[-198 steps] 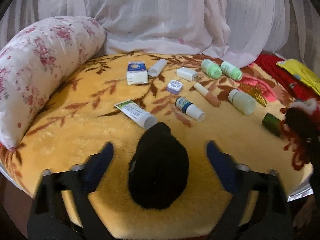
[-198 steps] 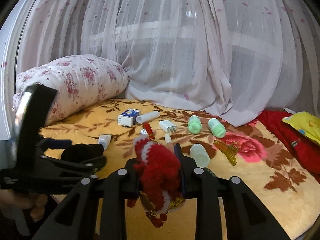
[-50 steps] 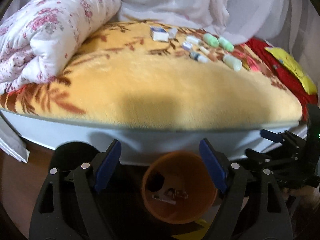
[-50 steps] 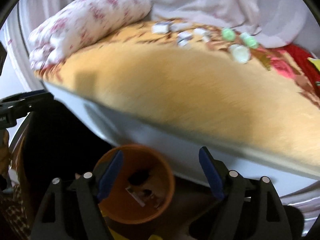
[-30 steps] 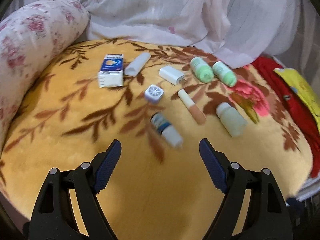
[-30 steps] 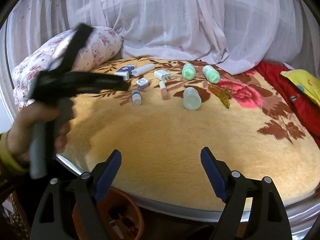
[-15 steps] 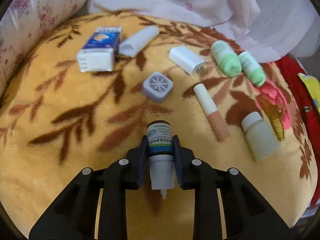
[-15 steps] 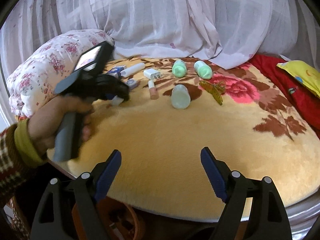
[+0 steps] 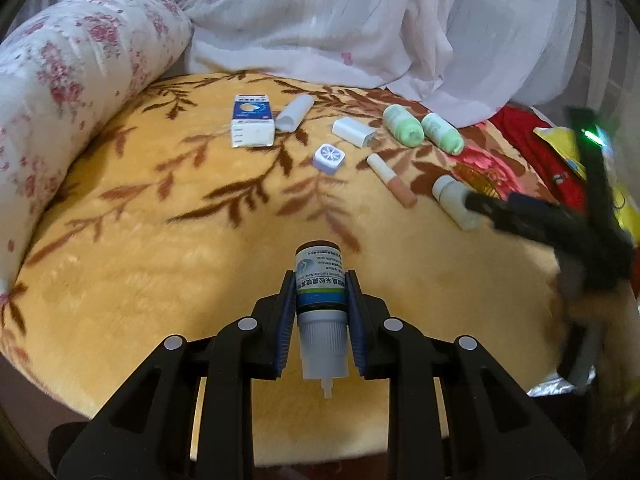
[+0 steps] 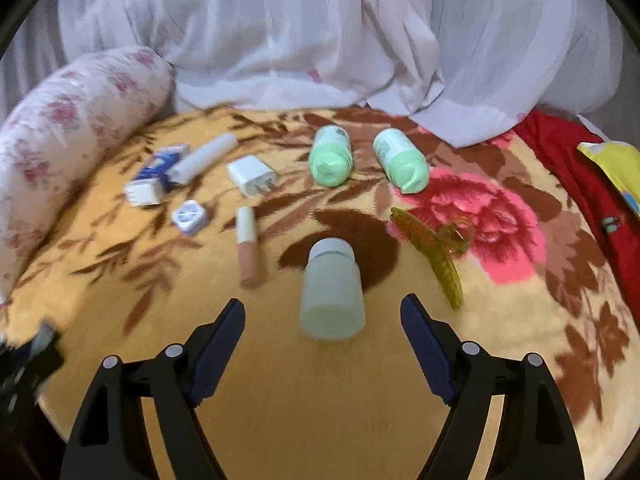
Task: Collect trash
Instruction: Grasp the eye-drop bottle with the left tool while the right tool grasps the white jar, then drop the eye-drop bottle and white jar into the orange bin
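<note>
Left wrist: left tool (image 9: 321,308) clamped on spray bottle (image 9: 321,304), lifted above bed (image 9: 140,248); next, carry to bin

Right wrist: right tool (image 10: 322,344) wide, empty, nearing pale bottle (image 10: 332,292) lying ahead on bed; next, straddle and close

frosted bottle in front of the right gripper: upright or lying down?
Lying down. The frosted bottle rests on its side on the blanket, white cap pointing away from the open right gripper, base toward it.

Labelled spray bottle (image 9: 320,292), clamped, nozzle rearward
</note>
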Tool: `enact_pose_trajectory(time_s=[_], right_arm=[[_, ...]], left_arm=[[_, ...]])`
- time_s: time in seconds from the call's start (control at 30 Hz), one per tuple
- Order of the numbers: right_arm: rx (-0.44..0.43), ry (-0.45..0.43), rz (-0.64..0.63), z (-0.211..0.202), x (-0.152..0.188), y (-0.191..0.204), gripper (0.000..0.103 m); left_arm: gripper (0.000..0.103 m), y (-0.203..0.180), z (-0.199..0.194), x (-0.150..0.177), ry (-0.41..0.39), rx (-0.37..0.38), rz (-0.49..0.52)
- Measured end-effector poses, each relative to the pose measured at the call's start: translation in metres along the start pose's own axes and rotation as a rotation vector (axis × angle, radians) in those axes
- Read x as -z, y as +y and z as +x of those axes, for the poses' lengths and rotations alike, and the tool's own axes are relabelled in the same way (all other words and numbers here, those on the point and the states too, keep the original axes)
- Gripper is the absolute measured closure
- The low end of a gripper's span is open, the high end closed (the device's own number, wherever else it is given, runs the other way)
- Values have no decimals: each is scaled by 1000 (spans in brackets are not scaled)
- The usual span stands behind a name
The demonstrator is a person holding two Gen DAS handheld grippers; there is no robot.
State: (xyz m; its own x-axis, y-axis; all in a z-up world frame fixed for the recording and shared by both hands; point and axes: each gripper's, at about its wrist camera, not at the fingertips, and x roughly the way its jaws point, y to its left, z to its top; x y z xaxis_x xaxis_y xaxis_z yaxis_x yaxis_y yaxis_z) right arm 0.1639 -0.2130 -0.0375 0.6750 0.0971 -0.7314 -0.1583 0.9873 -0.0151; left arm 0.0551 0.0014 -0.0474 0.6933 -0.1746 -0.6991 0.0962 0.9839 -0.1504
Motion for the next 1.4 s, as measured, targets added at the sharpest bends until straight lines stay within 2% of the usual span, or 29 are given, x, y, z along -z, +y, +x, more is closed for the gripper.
enact_pose_trajectory(time_s=[0.2, 0.27, 0.3, 0.33, 0.4, 0.57, 0.77, 1.0, 1.13, 1.23, 1.4], right_arm=[[17, 127, 38, 40, -16, -3, 31], [21, 153, 51, 48, -18, -5, 41], [21, 170, 56, 53, -18, -6, 53], [15, 184, 60, 56, -18, -8, 61], [-2, 189, 76, 58, -15, -11, 62], [6, 107, 57, 30, -4, -7, 62], [-71, 46, 36, -14, 22, 4, 62], [-176, -13, -21, -74, 60, 31, 61], [-279, 6, -85, -107, 95, 56, 61], [-360, 61, -152, -126, 130, 82, 61], [-429, 165, -179, -122, 176, 102, 61]], left_arm=[[79, 7, -11, 10, -8, 12, -4], [79, 8, -11, 11, -6, 21, -7], [79, 8, -12, 12, -6, 22, -8], [79, 8, -12, 13, -6, 24, -8], [79, 7, -12, 15, -1, 30, -11], [79, 7, -13, 19, 4, 37, -14], [79, 4, -22, 29, 10, 55, -3], [79, 5, -41, 55, 42, 82, 22], [79, 14, -51, 77, 94, 94, 30], [79, 20, -59, 97, 136, 90, 49], [79, 27, -65, 125, 207, 88, 67]])
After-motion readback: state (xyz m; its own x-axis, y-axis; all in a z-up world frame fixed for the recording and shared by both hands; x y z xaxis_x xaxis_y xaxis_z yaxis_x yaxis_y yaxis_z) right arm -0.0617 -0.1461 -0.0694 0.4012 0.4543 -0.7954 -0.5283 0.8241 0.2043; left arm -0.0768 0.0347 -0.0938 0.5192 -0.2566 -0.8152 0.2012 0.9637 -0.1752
